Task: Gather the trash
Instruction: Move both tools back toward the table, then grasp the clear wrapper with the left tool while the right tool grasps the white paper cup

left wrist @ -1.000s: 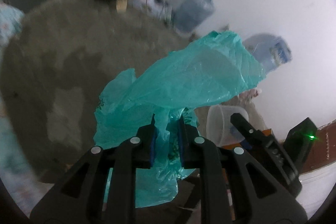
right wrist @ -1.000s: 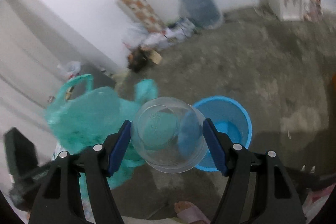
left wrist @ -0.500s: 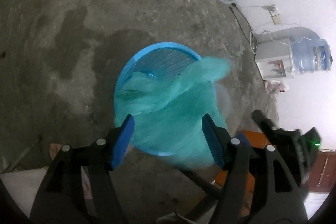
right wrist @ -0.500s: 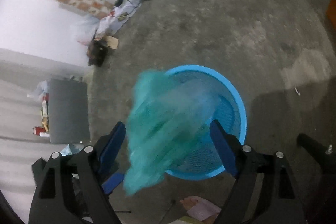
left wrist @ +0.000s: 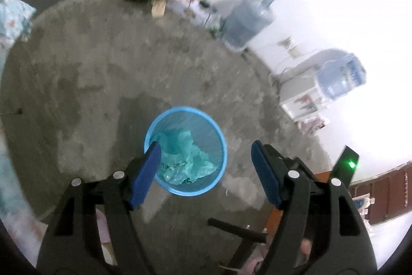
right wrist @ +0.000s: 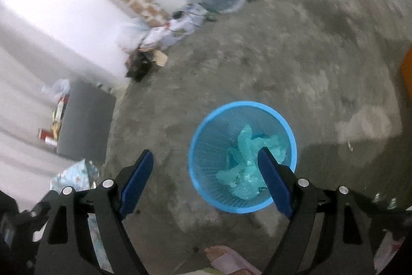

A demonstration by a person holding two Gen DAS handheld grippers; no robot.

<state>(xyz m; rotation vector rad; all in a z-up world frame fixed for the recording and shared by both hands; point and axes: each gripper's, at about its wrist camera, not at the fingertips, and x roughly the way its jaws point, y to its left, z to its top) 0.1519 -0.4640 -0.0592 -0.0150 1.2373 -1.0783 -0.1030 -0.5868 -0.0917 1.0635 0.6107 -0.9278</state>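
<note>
A round blue mesh bin (left wrist: 218,135) stands on the concrete floor, seen from above in the left wrist view, and it also shows in the right wrist view (right wrist: 206,135). A crumpled teal plastic bag (left wrist: 185,159) lies inside it, also visible in the right wrist view (right wrist: 244,166). My left gripper (left wrist: 206,146) is open and empty, high above the bin. My right gripper (right wrist: 206,156) is open and empty, above the bin's left rim. The clear plastic cup is not visible.
A large water jug (left wrist: 247,22) stands by the white wall, with a water dispenser (left wrist: 322,86) to its right. A pile of clutter (right wrist: 164,35) lies along the wall, and a grey box (right wrist: 85,120) at the left. A black bar (left wrist: 237,226) sits below.
The left gripper opened and the teal bag fell into the bin. The right gripper opened and no longer holds the clear cup. Both grippers have risen above the bin.
</note>
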